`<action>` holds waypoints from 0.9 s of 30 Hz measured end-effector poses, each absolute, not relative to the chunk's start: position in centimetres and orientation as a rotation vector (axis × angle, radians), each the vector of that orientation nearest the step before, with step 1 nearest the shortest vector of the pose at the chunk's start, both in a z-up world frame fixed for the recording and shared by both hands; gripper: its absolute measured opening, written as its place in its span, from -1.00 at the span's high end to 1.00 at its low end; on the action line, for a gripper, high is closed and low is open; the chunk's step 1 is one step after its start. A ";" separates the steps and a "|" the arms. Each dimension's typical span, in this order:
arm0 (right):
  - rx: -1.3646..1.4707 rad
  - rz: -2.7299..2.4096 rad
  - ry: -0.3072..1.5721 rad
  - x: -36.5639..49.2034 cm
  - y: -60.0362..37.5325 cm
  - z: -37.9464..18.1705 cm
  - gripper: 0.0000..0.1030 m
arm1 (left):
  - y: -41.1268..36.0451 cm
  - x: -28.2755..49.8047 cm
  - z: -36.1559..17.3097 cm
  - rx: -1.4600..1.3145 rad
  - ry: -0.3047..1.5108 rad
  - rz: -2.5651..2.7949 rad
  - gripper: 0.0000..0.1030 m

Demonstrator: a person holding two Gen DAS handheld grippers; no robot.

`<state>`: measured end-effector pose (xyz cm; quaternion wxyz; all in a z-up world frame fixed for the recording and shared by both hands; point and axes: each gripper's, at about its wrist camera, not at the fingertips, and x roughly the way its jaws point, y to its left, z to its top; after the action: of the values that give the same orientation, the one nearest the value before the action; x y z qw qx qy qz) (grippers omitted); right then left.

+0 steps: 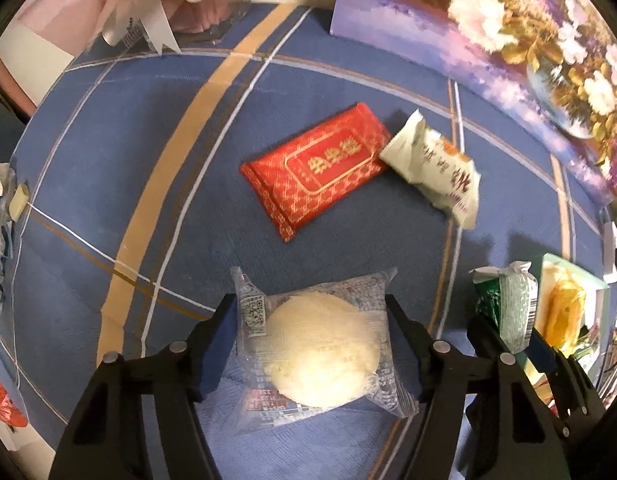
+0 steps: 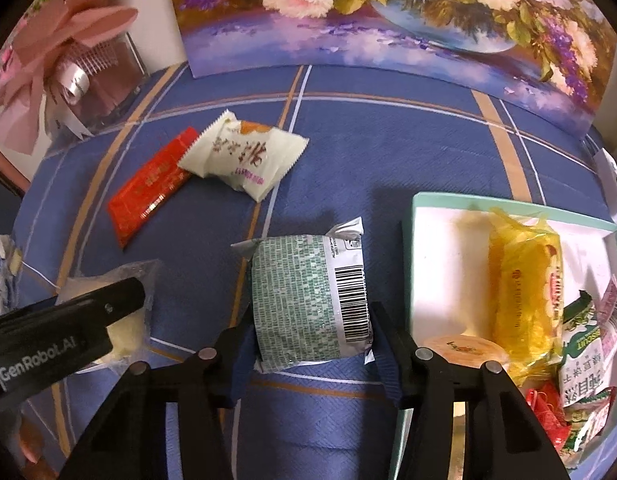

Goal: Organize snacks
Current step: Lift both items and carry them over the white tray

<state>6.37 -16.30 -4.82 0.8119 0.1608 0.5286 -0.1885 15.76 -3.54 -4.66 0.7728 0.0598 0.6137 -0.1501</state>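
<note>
My left gripper (image 1: pixel 308 316) is shut on a clear-wrapped round pale cake (image 1: pixel 320 356), its fingers against both sides of the pack. My right gripper (image 2: pixel 310 320) is shut on a green-and-white wrapped snack (image 2: pixel 308 296) with a barcode; that snack also shows in the left wrist view (image 1: pixel 508 300). A red packet (image 1: pixel 316 168) and a white wrapped snack (image 1: pixel 432 168) lie side by side farther back on the blue cloth; both show in the right wrist view, red packet (image 2: pixel 148 192) and white snack (image 2: pixel 244 156). The left gripper (image 2: pixel 68 320) shows at the left there.
A mint-rimmed white tray (image 2: pixel 440 248) at the right holds a yellow pack (image 2: pixel 524 292) and several other snacks. A flower painting (image 2: pixel 388 20) stands at the back. A pink ribboned gift box (image 2: pixel 88 60) stands at the back left. The blue striped cloth (image 1: pixel 108 180) covers the table.
</note>
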 end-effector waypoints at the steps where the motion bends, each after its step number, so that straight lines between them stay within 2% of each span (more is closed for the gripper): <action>1: 0.344 -0.405 1.120 6.2 -16.3 -4.3 -0.06 | -3.6 15.7 -4.0 0.120 1.316 -0.328 -0.37; 13: 0.454 -0.490 1.061 3.1 -20.6 1.3 -0.06 | -4.6 12.9 2.2 0.098 1.180 -0.368 -0.37; 27: 0.589 -0.643 0.984 -3.3 -29.2 4.5 -0.06 | -11.8 8.3 3.5 0.153 1.111 -0.462 -0.37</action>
<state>-3.31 -29.17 4.51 0.7916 0.2737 0.4574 -0.2986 8.34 -11.80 3.49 0.8216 0.0721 0.5221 -0.2173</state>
